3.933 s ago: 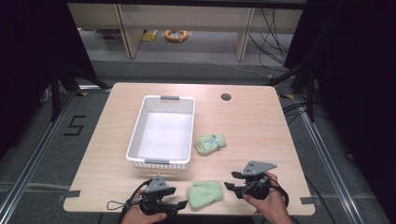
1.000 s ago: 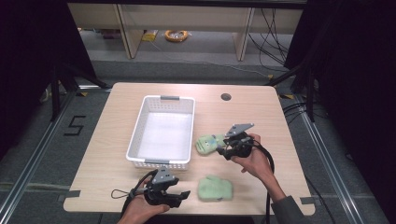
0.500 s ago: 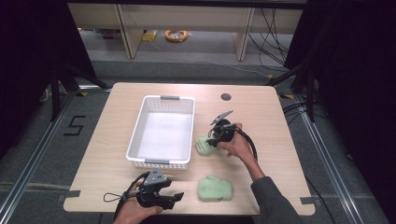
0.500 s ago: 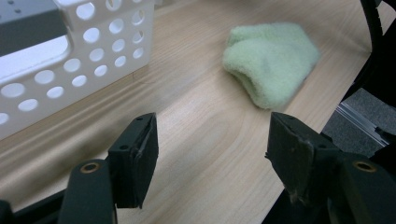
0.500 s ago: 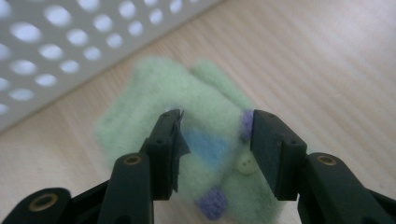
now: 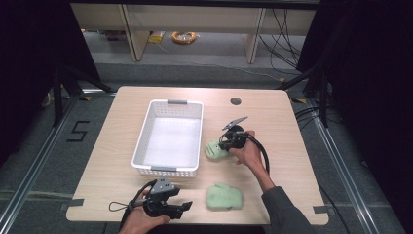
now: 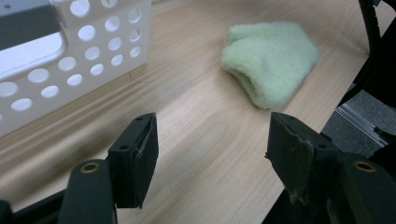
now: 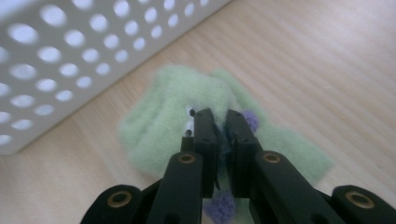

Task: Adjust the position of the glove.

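1. Black jaws of the left gripper (image 6: 182, 208) stand wide apart with nothing between them, resting low at the near edge of the wooden table (image 6: 282, 126), held in the person's left hand (image 6: 139, 222).
2. Ahead of those open jaws and a little to one side lies a plain green sock (image 7: 268, 58), soft and bunched, flat on the wood and well clear of both jaw tips.
3. To the other side of the left gripper, close by, rises the perforated end wall of a white plastic basket (image 6: 146, 134), which looks empty.
4. Farther off, the right gripper (image 8: 219, 123) has its jaws drawn almost together, pinching the fuzzy cloth of a second green sock (image 8: 159, 116), this one with small purple spots.
5. That spotted sock lies flat on the table just beside the basket's long side wall, under the right gripper's tips.
6. The step in hand looks like the grasp: the right gripper has closed on the spotted sock but has not lifted it.
7. The next move likely calls for raising the sock straight up, carrying it sideways over the basket's rim, and letting go inside without snagging the wall.
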{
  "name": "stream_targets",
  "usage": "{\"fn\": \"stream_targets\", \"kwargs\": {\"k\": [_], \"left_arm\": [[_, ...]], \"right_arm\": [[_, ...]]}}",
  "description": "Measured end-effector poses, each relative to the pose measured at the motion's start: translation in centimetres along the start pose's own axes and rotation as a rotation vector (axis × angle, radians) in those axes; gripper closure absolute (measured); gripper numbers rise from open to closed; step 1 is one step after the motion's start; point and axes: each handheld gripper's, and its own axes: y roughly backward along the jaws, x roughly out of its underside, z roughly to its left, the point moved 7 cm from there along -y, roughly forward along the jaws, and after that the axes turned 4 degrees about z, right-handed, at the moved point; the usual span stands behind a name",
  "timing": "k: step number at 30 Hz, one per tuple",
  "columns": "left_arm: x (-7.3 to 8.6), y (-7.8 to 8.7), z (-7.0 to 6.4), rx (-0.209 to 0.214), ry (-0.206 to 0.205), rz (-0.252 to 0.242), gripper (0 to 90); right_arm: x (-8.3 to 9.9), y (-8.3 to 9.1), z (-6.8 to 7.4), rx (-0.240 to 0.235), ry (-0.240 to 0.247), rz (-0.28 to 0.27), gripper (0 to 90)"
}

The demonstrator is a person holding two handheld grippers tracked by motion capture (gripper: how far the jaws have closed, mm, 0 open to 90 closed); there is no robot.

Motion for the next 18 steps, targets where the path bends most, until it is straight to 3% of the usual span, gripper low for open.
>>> {"fn": "stream_targets", "kwargs": {"k": [1,2,3,4,5,7,8,9,11,13,16,17,18], "left_arm": [[0.1,0.1,0.1,-0.003,-0.015,0.013,33.7],[0.1,0.1,0.1,-0.003,-0.015,0.013,33.7],[0.0,0.0,0.1,-0.002,-0.014,-0.002,33.7],[0.0,0.1,0.0,-0.002,-0.013,0.003,33.7],[0.0,0.1,0.0,0.0,0.001,0.001,33.7],[0.0,0.2,0.0,0.001,-0.016,0.003,33.6],[0.1,0.3,0.1,0.001,-0.038,0.023,33.7],[0.0,0.3,0.1,-0.002,-0.032,0.017,33.7],[0.0,0.2,0.0,-0.001,-0.028,0.018,33.7],[0.0,0.3,0.0,0.004,-0.03,0.023,33.7],[-0.1,0.1,-0.1,-0.005,-0.014,0.001,33.7],[-0.1,0.2,-0.1,-0.004,-0.015,0.007,33.7],[-0.1,0.2,-0.1,-0.005,-0.014,0.005,33.8]], "right_arm": [[0.0,0.7,0.4,-0.019,-0.014,-0.009,85.2],[-0.2,1.3,0.2,0.008,-0.015,-0.046,85.2],[-0.2,1.3,0.2,0.008,-0.015,-0.046,85.2],[0.0,2.2,0.3,-0.006,-0.006,-0.045,85.2],[0.2,3.6,0.7,-0.026,-0.011,-0.087,85.2],[0.9,5.1,1.3,-0.053,-0.026,-0.104,85.2],[1.1,5.6,1.5,-0.055,0.0,-0.135,85.2],[1.6,6.2,1.8,-0.047,-0.001,-0.141,85.2],[2.7,7.2,2.7,-0.077,-0.043,-0.119,85.2],[3.6,7.7,3.3,-0.095,-0.023,-0.129,85.2],[4.5,8.0,4.3,-0.122,-0.041,-0.138,85.1],[5.3,8.3,4.8,-0.128,-0.017,-0.143,85.0],[5.8,8.5,5.3,-0.142,-0.039,-0.138,85.0]]}}
